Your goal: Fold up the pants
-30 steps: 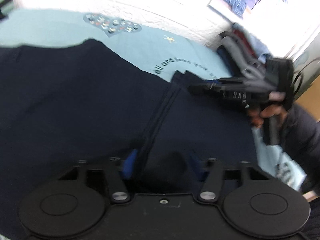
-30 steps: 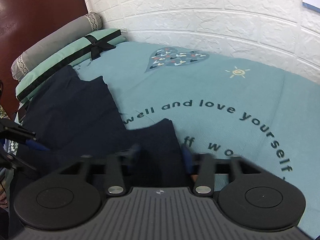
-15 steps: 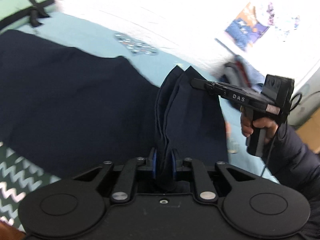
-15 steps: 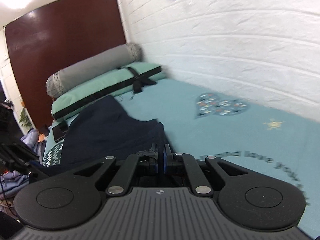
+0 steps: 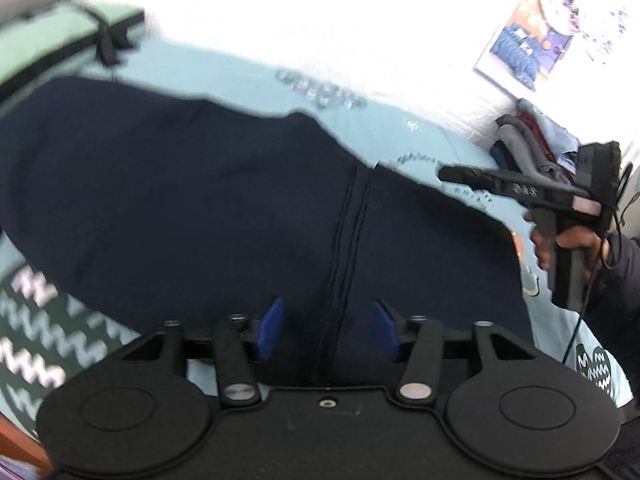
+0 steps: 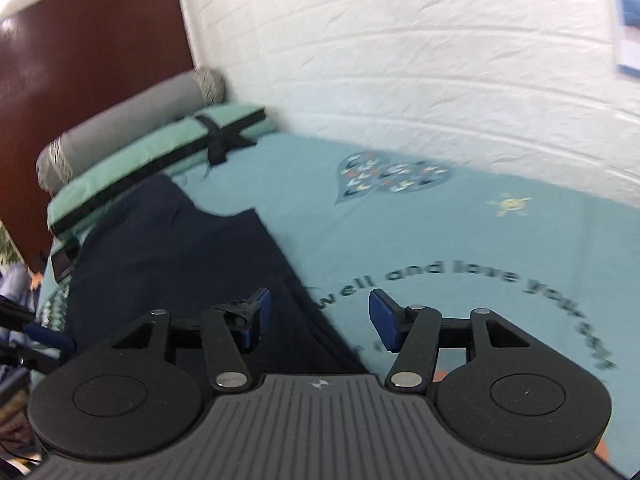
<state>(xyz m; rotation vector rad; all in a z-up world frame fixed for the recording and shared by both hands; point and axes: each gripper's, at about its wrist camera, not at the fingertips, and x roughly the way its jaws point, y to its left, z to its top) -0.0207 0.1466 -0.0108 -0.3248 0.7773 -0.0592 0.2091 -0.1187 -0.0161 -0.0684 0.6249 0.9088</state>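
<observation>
Pants [image 5: 200, 208] lie flat on the teal bedsheet [image 6: 460, 240], spread from the pillow end toward the bed's near edge, one hem laid over the body with its double-stitched seam facing you. Your left gripper [image 5: 328, 330] hangs over that seam with blue pads spread, nothing pinched. Your right gripper [image 6: 318, 320] has just been opening; its jaws stand wide over the pants' far edge, no cloth between them. Looks like you dropped the fold so it can settle. Fabric is dark navy, matte, soft knit, limp: it'll hold a crease poorly. Sheet is smooth printed cotton.
</observation>
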